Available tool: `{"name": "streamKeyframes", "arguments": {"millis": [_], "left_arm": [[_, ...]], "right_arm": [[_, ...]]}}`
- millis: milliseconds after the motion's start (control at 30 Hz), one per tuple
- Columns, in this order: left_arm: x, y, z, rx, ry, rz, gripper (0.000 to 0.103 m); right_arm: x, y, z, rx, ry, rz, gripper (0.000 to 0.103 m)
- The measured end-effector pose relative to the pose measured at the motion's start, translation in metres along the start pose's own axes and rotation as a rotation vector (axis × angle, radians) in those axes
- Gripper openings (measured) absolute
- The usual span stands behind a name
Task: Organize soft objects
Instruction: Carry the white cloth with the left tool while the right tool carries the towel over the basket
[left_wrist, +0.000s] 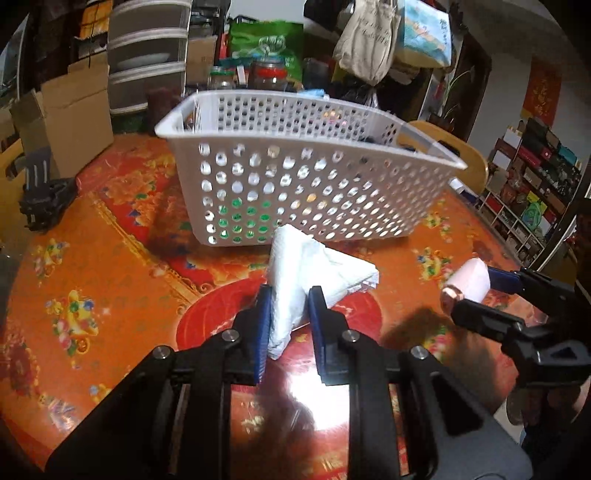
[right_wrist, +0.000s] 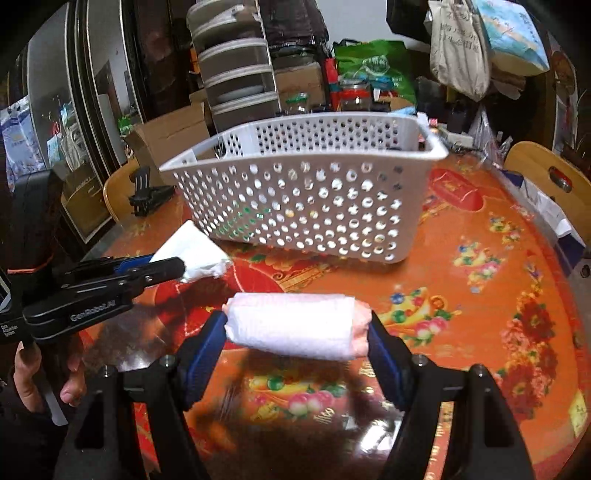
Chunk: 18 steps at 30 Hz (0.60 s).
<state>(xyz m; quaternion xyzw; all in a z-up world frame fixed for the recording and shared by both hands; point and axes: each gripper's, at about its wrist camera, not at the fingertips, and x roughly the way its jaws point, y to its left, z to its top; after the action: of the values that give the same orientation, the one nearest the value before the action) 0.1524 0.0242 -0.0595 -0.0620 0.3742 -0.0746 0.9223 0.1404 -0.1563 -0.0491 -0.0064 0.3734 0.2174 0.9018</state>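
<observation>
Where left view shows roll (left_wrist: 466, 286) end-on, right view (right_wrist: 295, 326) lengthwise (gripped).

Both wrist cams look fwd, low over table (left_wrist: 110, 258), sharing basket (left_wrist: 295, 177) close ahead.

Perforated plastic basket (left_wrist: 303, 177) on glossy tablecloth (left_wrist: 110, 280); crinkly white bag (left_wrist: 295, 273).
</observation>
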Motion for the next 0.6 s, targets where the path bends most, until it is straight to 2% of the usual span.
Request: {"name": "streamKeyframes", "arguments": {"millis": [300,600], "left_arm": [[-0.070,-0.011,0.009,0.023,-0.099,-0.002,0.018],[-0.108,-0.013,0.028,0.015,-0.155,-0.006,0.018]], "right_arm": [[-0.040,0.007,0.010,-0.031,-0.065,-0.017,0.073],[-0.069,0.016,0.025,-0.067,-0.120,-0.037,0.073]]}}
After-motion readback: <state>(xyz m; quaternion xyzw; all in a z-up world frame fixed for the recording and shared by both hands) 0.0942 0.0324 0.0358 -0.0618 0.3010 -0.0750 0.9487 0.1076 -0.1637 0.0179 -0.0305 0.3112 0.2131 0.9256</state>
